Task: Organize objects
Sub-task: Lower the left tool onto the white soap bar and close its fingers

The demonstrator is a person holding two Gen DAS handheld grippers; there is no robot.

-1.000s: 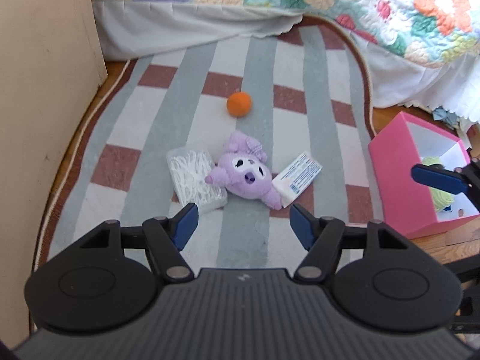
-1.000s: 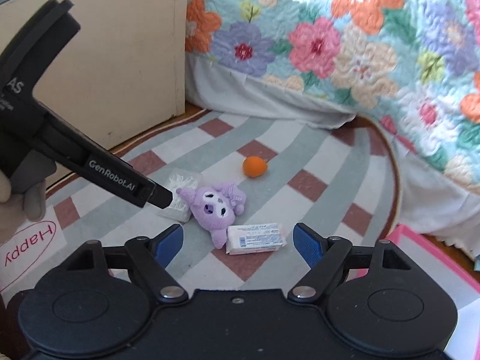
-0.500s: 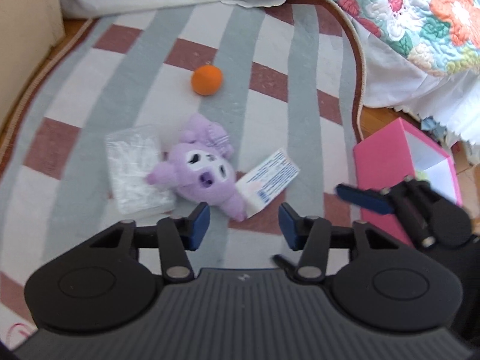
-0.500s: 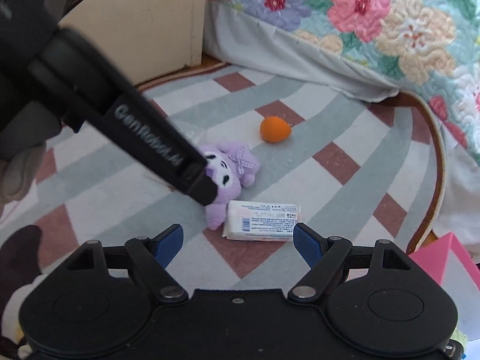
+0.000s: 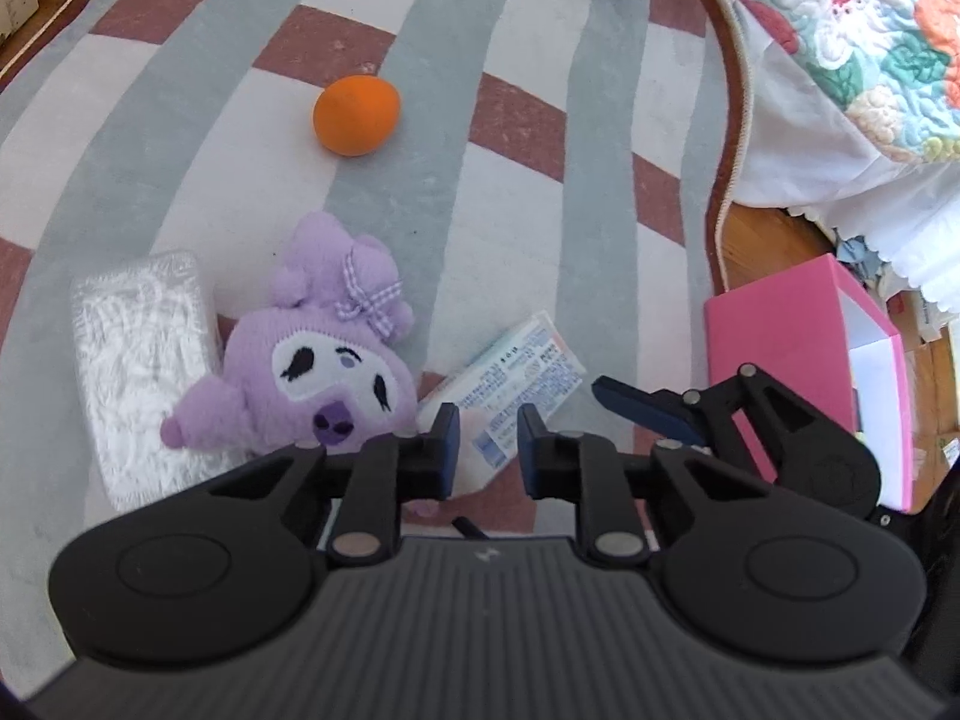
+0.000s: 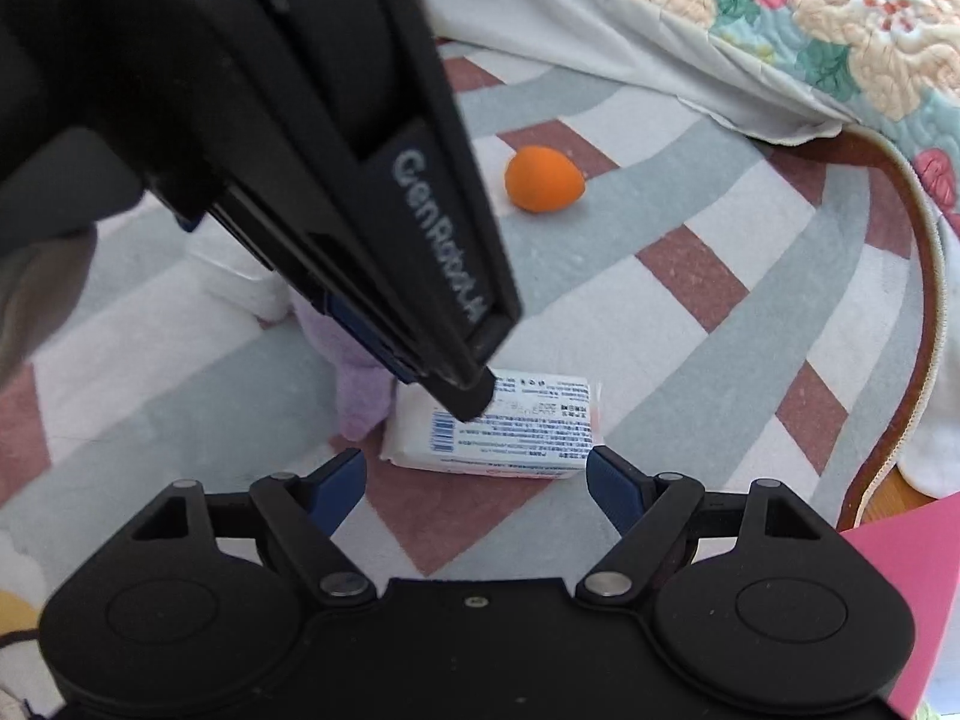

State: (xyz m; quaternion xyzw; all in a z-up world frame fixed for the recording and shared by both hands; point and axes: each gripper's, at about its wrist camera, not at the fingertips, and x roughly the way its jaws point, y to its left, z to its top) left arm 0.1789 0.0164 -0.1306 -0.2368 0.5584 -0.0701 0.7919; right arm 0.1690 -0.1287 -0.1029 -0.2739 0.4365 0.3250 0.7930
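A purple plush toy [image 5: 318, 372] lies on the striped rug, with a white tissue pack [image 5: 516, 384] at its right, a clear plastic box [image 5: 141, 372] at its left and an orange ball [image 5: 356, 114] beyond. My left gripper [image 5: 489, 450] is low over the near corner of the tissue pack [image 6: 510, 426], its jaws narrowed to a small gap, gripping nothing that I can see. My right gripper [image 6: 477, 480] is open, just short of the pack. The left gripper's body hides most of the plush toy [image 6: 360, 390] in the right wrist view.
A pink open box [image 5: 804, 360] stands on the wood floor at the right, off the rug [image 5: 180, 120]. A bed with a floral quilt [image 5: 870, 30] and white skirt borders the far side. The orange ball [image 6: 543, 179] lies towards the bed.
Both grippers have moved down and closer to the plush toy and tissue pack. My left gripper's jaws have narrowed from wide open to a small gap. The right gripper stays open.
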